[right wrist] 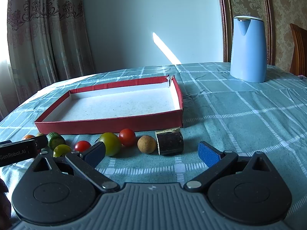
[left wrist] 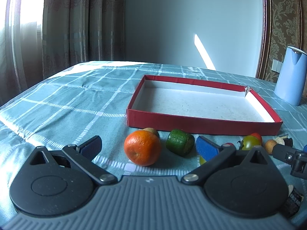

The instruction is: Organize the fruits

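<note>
- Facing the red box (left wrist: 203,123) on the checked tabletop (left wrist: 67,103), both grippers hang low and hold nothing; the box interior shows no fruit, so the sorting appears not yet begun.
- Left gripper (left wrist: 148,146): jaws spread wide. The orange (left wrist: 142,150) sits on the cloth between the two blue pads, slightly left of the midline and just ahead of them, not touching either.
- A green cut chunk (left wrist: 180,142) lies just right of the orange, its long axis tilted across the view; a brownish fruit (left wrist: 152,131) is mostly hidden behind the orange.
- Right gripper (right wrist: 152,153): jaws likewise spread, empty. The brown round fruit (right wrist: 146,144) and the dark cut log (right wrist: 169,142) lie just ahead, between the pads; the log's long axis runs crosswise to the jaws.
- The green tomato (right wrist: 110,143) sits just beside the left pad, with red tomatoes (right wrist: 127,137) near it.
- Judgement: the left gripper is nearer the orange, which needs only a short forward advance before closing; being round, it could roll towards the chunk.
- The blue kettle (right wrist: 248,49) stands well apart.
</note>
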`<state>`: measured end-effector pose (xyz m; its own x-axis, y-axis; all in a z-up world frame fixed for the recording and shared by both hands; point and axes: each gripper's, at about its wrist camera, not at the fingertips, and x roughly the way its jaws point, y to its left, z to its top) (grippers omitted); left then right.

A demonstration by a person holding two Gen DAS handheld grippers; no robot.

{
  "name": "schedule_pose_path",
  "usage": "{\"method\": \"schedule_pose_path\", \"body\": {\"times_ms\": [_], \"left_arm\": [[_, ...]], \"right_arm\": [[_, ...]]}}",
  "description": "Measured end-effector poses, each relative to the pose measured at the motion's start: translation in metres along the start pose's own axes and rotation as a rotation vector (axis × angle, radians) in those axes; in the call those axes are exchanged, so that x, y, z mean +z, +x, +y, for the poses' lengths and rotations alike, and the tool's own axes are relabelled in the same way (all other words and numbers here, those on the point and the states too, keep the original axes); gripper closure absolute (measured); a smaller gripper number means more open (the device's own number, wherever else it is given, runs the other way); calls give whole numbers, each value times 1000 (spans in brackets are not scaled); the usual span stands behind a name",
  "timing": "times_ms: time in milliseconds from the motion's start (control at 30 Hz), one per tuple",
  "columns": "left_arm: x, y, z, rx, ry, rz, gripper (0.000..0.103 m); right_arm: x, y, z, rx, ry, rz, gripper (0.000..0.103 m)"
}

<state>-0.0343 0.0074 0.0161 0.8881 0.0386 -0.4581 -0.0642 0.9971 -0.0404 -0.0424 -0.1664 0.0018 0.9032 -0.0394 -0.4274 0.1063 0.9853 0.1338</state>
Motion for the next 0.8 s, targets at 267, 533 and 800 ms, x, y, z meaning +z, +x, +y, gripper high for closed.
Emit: {"method": "schedule_pose_path", "body": {"times_ms": [267, 533, 800], "left_arm": [[0, 1, 0, 6, 0, 2, 0], [-1, 1, 1, 0, -4, 6, 0], [0, 2, 0, -8, -2, 11, 0]], "right_arm": [[-1, -1, -3, 15, 9, -3, 0], [-8, -20, -18, 91, -26, -20, 0], [-12, -29, -19, 91, -69, -24, 0]]}}
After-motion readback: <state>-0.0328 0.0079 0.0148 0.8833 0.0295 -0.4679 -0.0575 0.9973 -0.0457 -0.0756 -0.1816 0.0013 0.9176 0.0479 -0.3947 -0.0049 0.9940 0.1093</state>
